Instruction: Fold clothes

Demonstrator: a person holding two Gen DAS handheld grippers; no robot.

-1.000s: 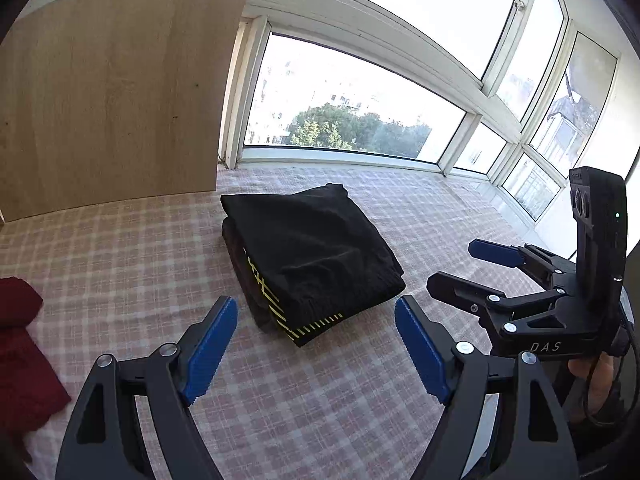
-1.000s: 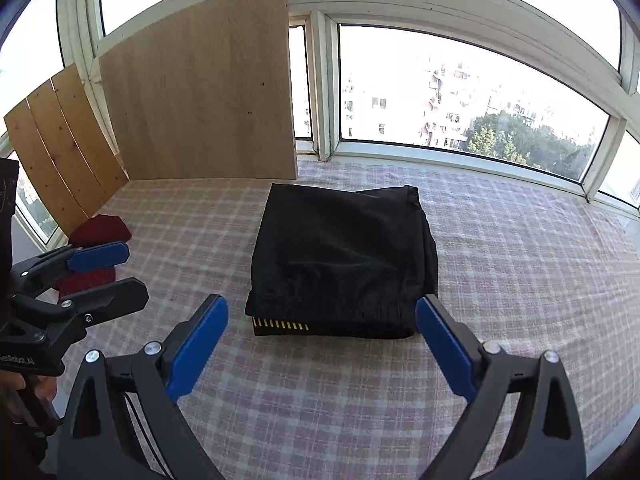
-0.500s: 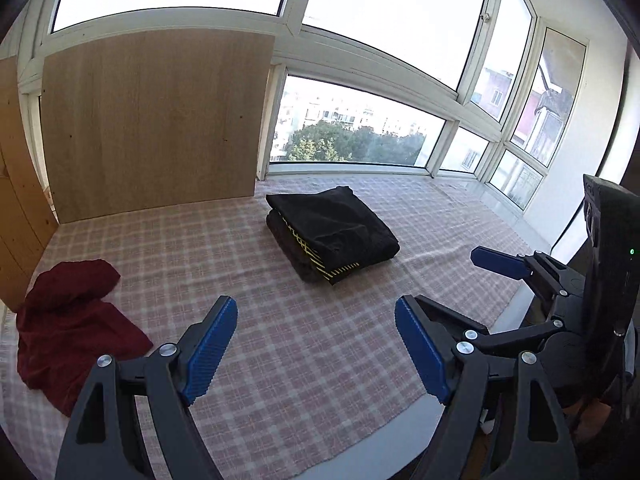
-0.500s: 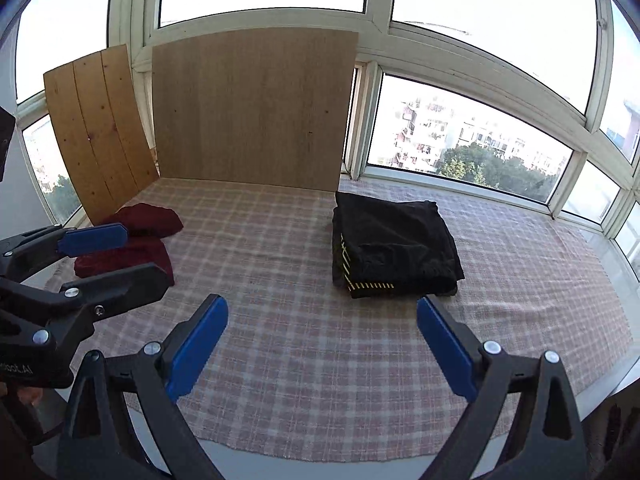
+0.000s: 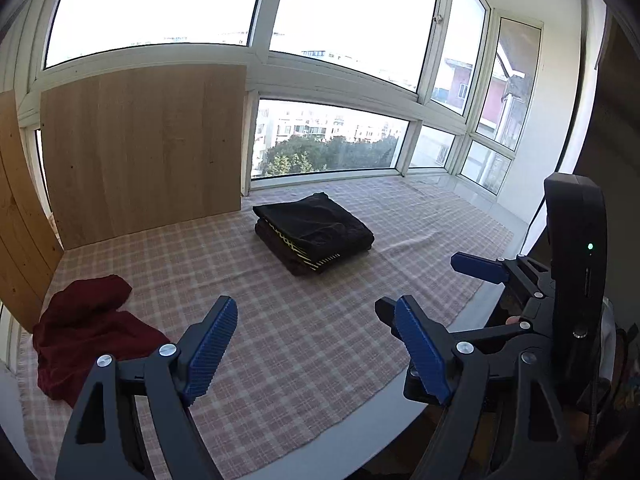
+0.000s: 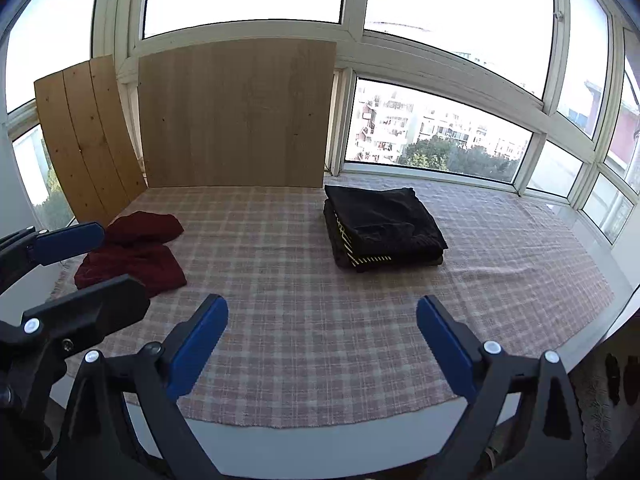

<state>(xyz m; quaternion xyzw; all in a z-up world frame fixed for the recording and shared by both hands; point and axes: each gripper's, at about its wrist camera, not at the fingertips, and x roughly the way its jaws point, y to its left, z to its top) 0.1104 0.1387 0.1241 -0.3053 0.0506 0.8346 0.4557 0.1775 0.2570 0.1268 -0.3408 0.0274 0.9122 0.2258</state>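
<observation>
A folded black stack (image 6: 382,228) is seen on the checked cloth (image 6: 320,320), so that part is judged done. Left of the stack, a crumpled red garment (image 6: 134,250) remains unfolded. Left gripper (image 5: 316,350) and right gripper (image 6: 322,346) are held empty, fingers apart.

Folded black stack and a crumpled dark red garment on the checked cloth

The stack of folded black clothes (image 6: 382,227) lies squared and flat toward the far side, near the window, with yellow-striped trim showing along its near edges (image 5: 314,232). Well apart, at the left end before the wooden boards, the dark red garment (image 6: 136,250) lies unfolded in a rumpled, loosely bunched heap (image 5: 86,330).
</observation>
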